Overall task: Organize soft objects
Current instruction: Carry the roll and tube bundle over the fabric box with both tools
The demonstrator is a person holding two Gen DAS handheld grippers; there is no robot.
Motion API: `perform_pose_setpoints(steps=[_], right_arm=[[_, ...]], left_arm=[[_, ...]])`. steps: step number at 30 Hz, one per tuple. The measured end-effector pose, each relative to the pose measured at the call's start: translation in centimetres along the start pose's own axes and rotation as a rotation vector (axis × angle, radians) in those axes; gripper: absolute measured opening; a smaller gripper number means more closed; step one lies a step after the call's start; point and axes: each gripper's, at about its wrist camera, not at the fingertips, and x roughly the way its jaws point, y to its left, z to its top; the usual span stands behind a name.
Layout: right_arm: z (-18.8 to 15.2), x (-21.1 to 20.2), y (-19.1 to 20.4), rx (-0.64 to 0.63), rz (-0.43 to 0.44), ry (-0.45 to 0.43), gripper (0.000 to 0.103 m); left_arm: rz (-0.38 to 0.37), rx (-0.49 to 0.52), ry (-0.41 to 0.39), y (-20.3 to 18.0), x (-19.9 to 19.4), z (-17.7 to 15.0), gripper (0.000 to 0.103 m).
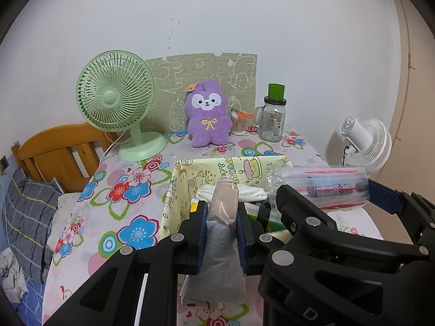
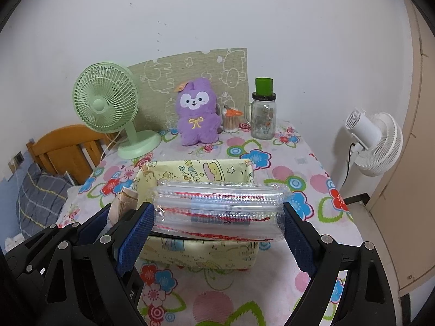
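Left wrist view: the left gripper (image 1: 221, 226) sits at lower centre of the frame, its blue pads pinching a roll (image 1: 223, 203) of beige and grey plastic-looking material. The roll's long axis runs straight up the frame, along the fingers, with its tip leaning over the near rim of the yellow basket (image 1: 179, 179). The basket lies directly ahead, in the middle of the frame, on the floral table (image 1: 122, 190). A white cloth (image 1: 252, 193) already lies inside it, just past the roll's tip. At right of the frame the right gripper (image 1: 320, 198) crosses in, holding a clear pouch (image 1: 320, 187) above the basket's right side.

Right wrist view: the right gripper (image 2: 217, 222) fills the lower frame, its jaws set wide and pressing on the two short ends of the pouch (image 2: 217, 209). The pouch's long axis lies left to right, square across the fingers, and it appears to hover over the middle of the basket (image 2: 190, 171). It looks nearly as long as the basket is wide. The roll (image 2: 125, 201) shows at left centre, at the basket's left edge.

Judgement: both loads are already above or at the basket, so the coming move is mostly downward. The right one looks nearer to a drop, being centred over the opening. The left roll has yet to clear the near rim. The plush (image 2: 197, 111), far upper centre, is well apart from both.
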Motion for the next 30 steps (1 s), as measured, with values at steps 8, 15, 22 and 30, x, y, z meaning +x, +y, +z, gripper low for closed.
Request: perform_pose_setpoints(steps=[8, 15, 22, 30], right_arm=[[1.5, 1.9, -0.3, 0.003, 0.002, 0.003, 0.092], [2.2, 3.5, -0.4, 0.005, 0.005, 0.004, 0.092], [2.7, 4.3, -0.5, 0.007, 0.004, 0.007, 0.092], [3.3, 6.0, -0.7, 0.013, 0.003, 0.019, 0.092]], left_arm=[[-0.005, 0.003, 0.002, 0.0, 1.7, 1.2, 0.019], [-0.014, 0.002, 0.005, 0.2, 3.0, 1.9, 0.019], [-0.024, 0.001, 0.013, 0.4, 4.4, 2.5, 0.019], [-0.041, -0.005, 0.026, 0.7, 6.2, 3.0, 0.022]])
